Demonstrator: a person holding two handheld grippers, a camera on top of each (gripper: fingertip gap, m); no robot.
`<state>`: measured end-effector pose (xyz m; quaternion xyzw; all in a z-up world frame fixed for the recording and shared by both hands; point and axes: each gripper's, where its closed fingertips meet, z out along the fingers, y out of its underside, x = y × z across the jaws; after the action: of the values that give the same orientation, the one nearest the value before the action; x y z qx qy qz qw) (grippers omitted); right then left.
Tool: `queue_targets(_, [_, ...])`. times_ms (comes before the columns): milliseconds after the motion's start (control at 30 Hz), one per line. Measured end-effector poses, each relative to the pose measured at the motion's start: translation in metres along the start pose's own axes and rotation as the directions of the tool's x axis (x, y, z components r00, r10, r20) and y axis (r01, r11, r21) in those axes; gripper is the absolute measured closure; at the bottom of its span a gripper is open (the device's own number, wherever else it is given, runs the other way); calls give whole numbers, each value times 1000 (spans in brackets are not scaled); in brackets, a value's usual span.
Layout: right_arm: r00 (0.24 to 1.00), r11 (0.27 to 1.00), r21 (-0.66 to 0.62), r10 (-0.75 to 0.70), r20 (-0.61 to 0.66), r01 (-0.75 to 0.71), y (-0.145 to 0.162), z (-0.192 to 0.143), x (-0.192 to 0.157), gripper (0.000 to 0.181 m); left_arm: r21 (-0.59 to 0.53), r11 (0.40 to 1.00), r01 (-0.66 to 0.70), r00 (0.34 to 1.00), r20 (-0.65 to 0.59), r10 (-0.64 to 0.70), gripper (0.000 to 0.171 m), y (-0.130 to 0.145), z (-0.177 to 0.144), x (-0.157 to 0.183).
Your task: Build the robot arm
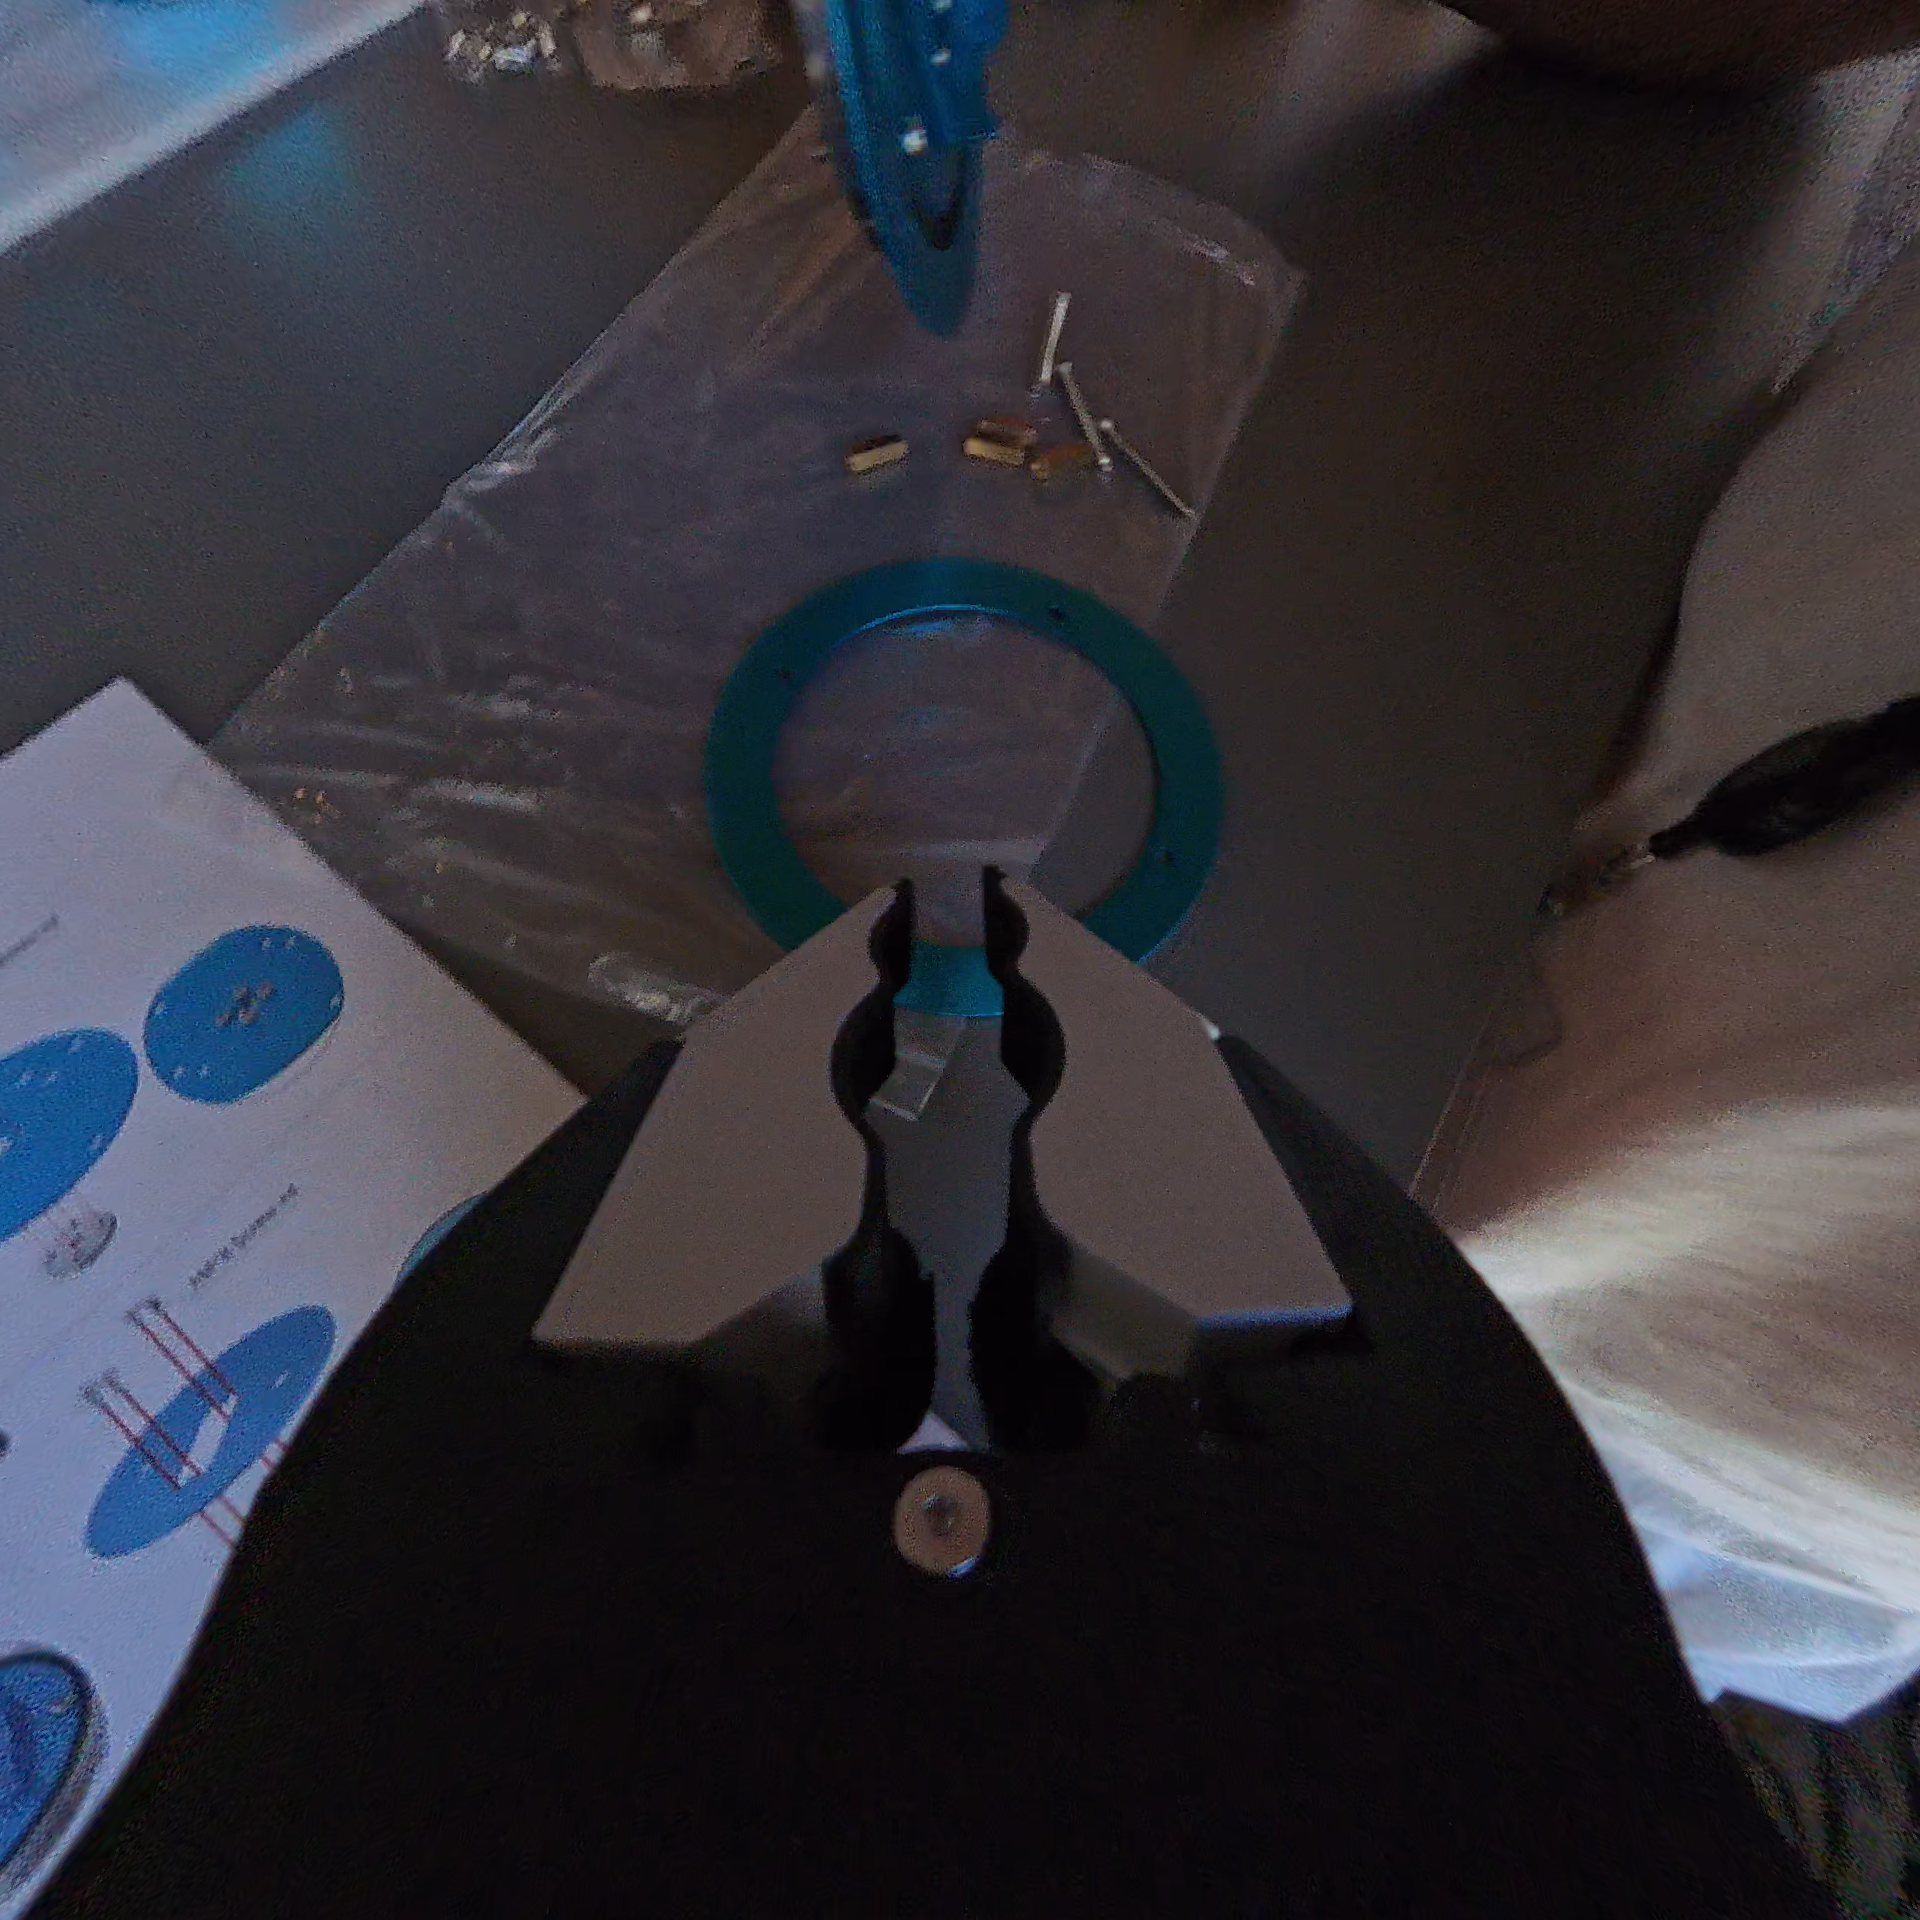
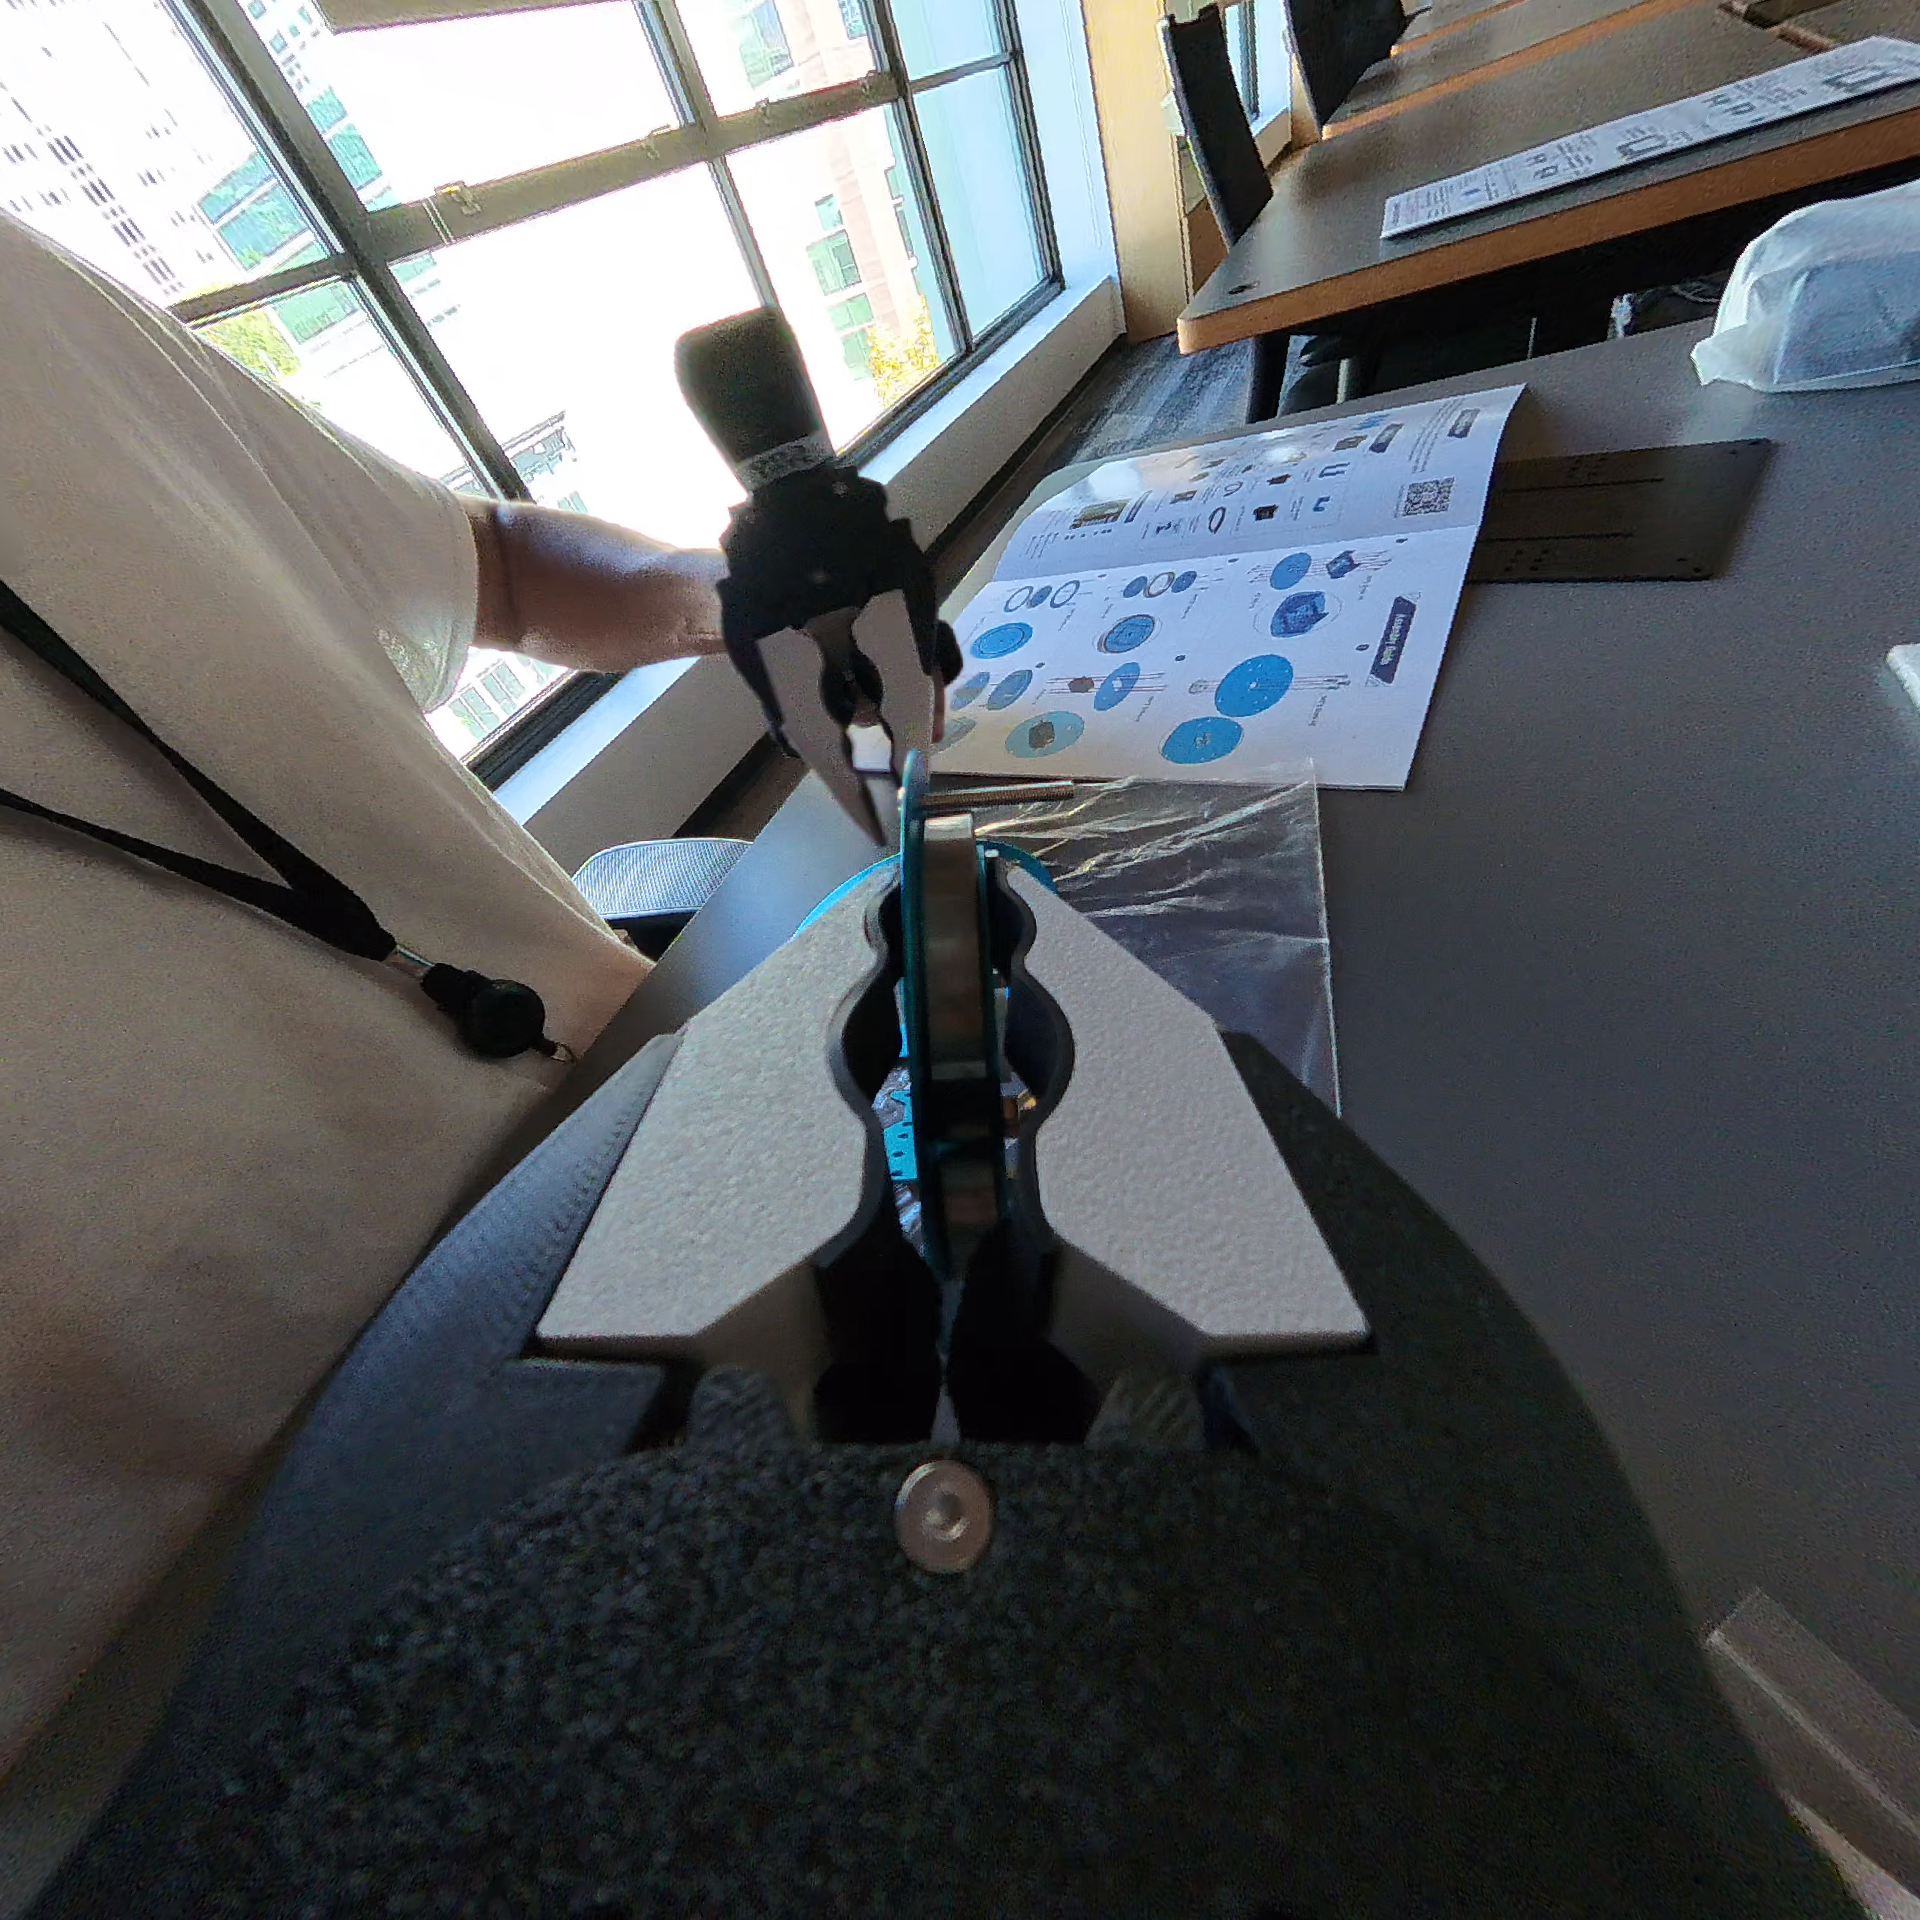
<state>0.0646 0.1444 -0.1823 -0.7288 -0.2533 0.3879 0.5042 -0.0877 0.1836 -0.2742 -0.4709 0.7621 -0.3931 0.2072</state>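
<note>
Right wrist view | right gripper [image 2: 943, 883] hides clamped blue disc stack [image 2: 951, 997]

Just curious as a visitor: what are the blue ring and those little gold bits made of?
The blue ring, gripped at its near edge by the left gripper, looks like anodised metal: even matte colour, thin, small drilled holes. The gold pieces look like brass: shiny yellow glints.

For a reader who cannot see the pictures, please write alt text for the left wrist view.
The left tongs grip the near rim of a flat teal ring, which lies partly on a clear plastic bag on a grey table. Beyond the ring lie small brass spacers and thin screws; a blue disc assembly hangs above, and a printed instruction sheet is at left.
</note>
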Motion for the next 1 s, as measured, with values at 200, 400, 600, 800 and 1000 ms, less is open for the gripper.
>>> queue_targets(200, [1000, 1000, 7, 7, -14, -7, 1, 6, -7, 169, -140, 970, -198, 956, -247, 159, 127, 10, 12, 41])
queue_targets(400, [999, 1000, -21, -5, -36, 4, 7, 16, -12, 169, -199, 938, -284, 931, -293, 219, 149, 13, 25, 44])
queue_targets(600, [1000, 999, -36, -23, -13, 23, 5, 21, -21, 169, -295, 924, -242, 948, -276, 160, 159, 12, 27, 57])
queue_targets(800, [1000, 998, -48, -26, 6, 26, 2, 19, -25, 169, -286, 957, -43, 933, -354, -64, 171, 2, 20, 73])
queue_targets(1000, [1000, 999, -51, -17, 17, 18, 5, 19, -25, 169, -216, 965, -148, 979, -168, 113, 171, 3, -12, 49])
